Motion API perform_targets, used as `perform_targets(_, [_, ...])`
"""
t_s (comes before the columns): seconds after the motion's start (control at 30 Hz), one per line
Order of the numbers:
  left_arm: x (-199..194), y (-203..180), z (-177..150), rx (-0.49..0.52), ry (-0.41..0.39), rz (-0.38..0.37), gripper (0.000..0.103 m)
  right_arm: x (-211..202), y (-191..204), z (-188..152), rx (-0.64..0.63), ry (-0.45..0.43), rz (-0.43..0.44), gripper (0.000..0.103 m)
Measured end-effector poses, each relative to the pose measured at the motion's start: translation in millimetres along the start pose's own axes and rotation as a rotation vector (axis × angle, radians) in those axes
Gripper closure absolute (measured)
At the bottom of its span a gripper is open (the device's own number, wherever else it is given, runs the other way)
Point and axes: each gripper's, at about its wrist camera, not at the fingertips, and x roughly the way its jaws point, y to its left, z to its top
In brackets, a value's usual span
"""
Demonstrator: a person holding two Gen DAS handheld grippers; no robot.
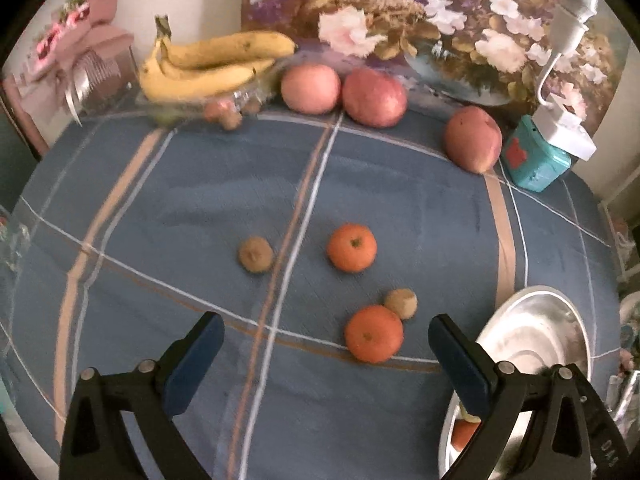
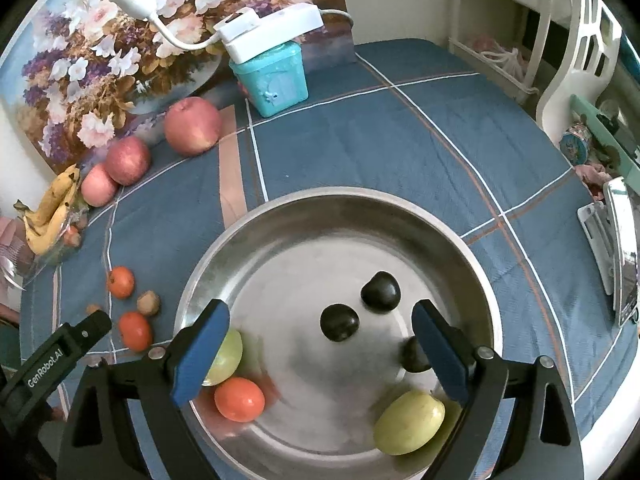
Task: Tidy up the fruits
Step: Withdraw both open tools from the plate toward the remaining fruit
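Left gripper [image 1: 326, 340] hangs spread wide, an orange [image 1: 373, 334] between its fingers. Right gripper [image 2: 320, 336], equally agape and empty, hovers over the bowl [image 2: 280, 208]; plums [image 2: 340, 322] at 12 o'clock.

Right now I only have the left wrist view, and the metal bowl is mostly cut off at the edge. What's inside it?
Observer: The metal bowl holds six fruits: three dark fruits, two green fruits and one tangerine.
Operator: Is the right claw carrying anything?
Observer: No. The right claw hangs open above the bowl with nothing between its fingers.
Operator: Anything beyond the bowl on that side?
Observer: A white plastic chair stands beside the far right edge of the table.
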Motion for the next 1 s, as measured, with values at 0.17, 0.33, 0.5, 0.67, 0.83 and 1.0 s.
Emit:
perform_targets(0.17, [-7.6,4.2,3.8,0.036,-0.04,0.043,0.0,-1.2,1.3,-0.4,-0.003,-0.002,-0.003,0.01])
perform_targets(0.33, [-7.6,14.6,11.0,0.049,-0.043,0.067,0.0,-0.4,6.4,-0.5,-0.013,-0.002,-0.011,0.01])
perform_targets(0.5, [-10.9,36.3,22.7,0.066,-0.079,0.156,0.0,3.7,18.9,-2.6,-0.038,0.01,-0.015,0.01])
perform_targets(0.67, [-13.2,77.9,38.3,-0.002,-0.096,0.187,0.0,10.3,42.2,-6.3,-0.102,0.039,-0.021,0.01])
perform_targets(0.83, [-15.4,121.0,44.6,-0.068,-0.1,0.258,0.0,10.0,68.6,-10.7,-0.152,0.041,-0.007,0.01])
perform_targets(1.0, [-19.2,153.0,45.8,-0.149,-0.104,0.278,0.0,7.2,98.5,-16.2,-0.212,0.037,0.021,0.01])
